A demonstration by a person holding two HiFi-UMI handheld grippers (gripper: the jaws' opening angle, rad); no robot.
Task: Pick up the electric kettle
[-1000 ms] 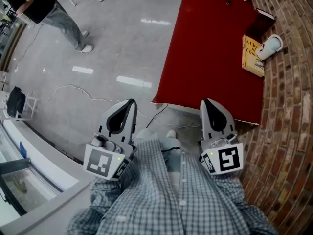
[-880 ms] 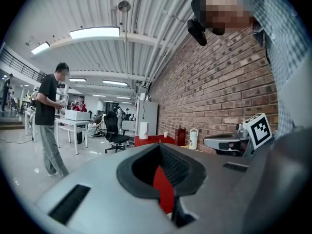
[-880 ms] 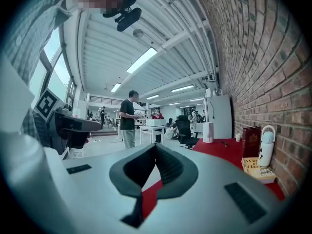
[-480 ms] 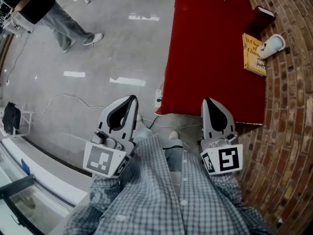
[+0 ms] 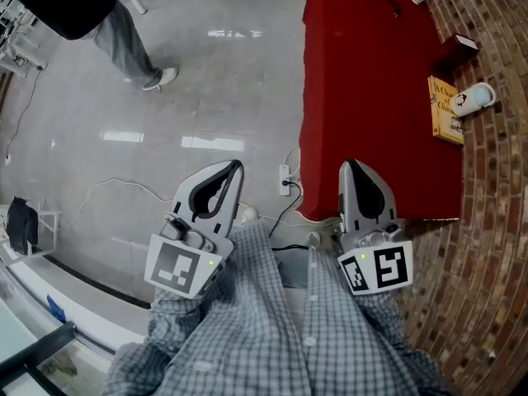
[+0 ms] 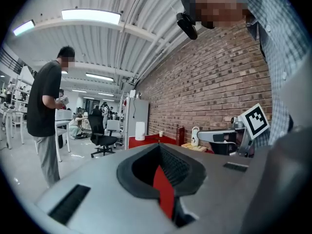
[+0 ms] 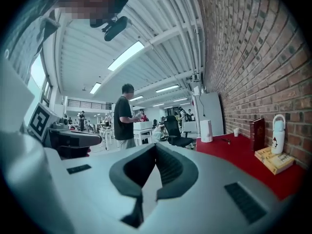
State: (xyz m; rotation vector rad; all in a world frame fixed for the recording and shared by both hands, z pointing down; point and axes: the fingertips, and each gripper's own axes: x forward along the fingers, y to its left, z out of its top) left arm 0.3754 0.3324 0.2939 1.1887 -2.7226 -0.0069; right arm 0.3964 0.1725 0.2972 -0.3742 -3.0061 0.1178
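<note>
Two grippers are held low in front of a checked shirt (image 5: 272, 320), both pointing toward the red table (image 5: 371, 97). The left gripper (image 5: 233, 170) is over grey floor left of the table, jaws pressed together, nothing between them. The right gripper (image 5: 351, 170) has its tip over the table's near end in the head view, jaws also pressed together, empty. The electric kettle (image 7: 206, 130) is a plain white cylinder standing upright at the table's far end, well apart from both grippers and cut by the top edge in the head view. A yellow book (image 5: 445, 110) lies flat by the brick wall (image 5: 495, 221), with a white bottle (image 5: 473, 99) touching its wall-side edge. A dark red book (image 5: 462, 48) stands further along. A power strip (image 5: 285, 176) with cables lies on the floor by the table's near corner. A person (image 5: 91, 7) in a black top stands far left
</note>
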